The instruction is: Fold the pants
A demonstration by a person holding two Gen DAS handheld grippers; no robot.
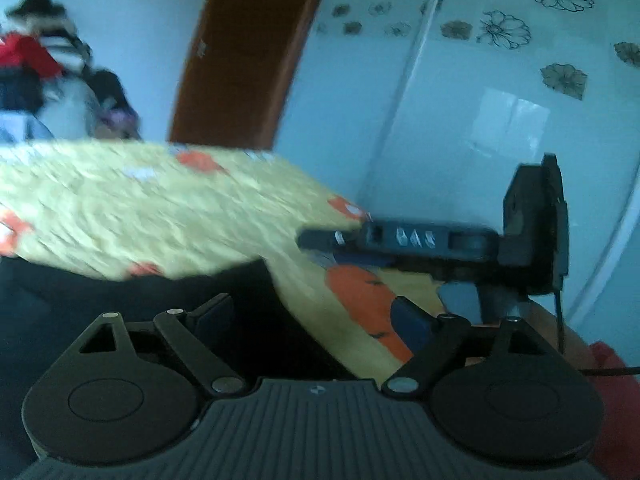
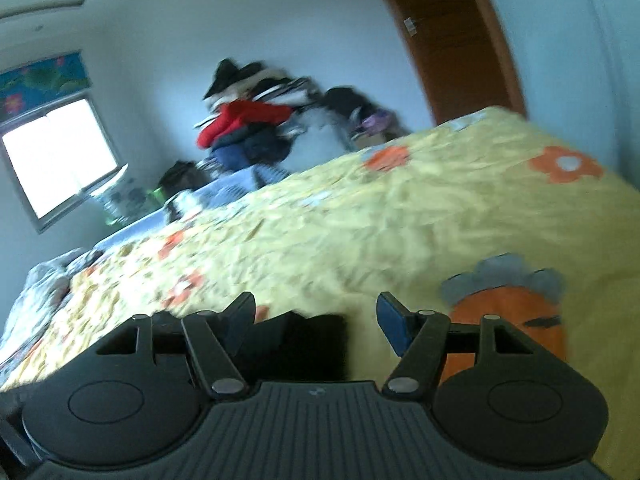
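Black cloth, the pants (image 1: 248,312), lies dark and low between and to the left of the left gripper's (image 1: 316,314) spread fingers, which hold nothing. Its blue pads (image 1: 412,320) stand wide apart, one over the dark fabric, the other over the yellow bedspread (image 1: 140,208) with its orange carrot figure. Ahead and to the right of these fingers the right gripper (image 1: 400,238) reaches in sideways, seen from its flank.

From its own camera the right gripper (image 2: 316,320) also stands open and empty, and a dark fold of the pants (image 2: 304,340) shows in the gap just below the fingertips. Whether either pad touches the cloth cannot be told through the blur. Beyond the fingers the bedspread (image 2: 400,220) runs out to a heap of clothes (image 2: 248,120), a window (image 2: 56,160) and a brown door (image 2: 452,36).

The pants look soft, limp and light; they will likely sag and bunch, not slide stiffly. Pinching an edge such as the waistband or a leg hem, one gripper at each corner, seems the surest hold, though no hem is distinguishable here.
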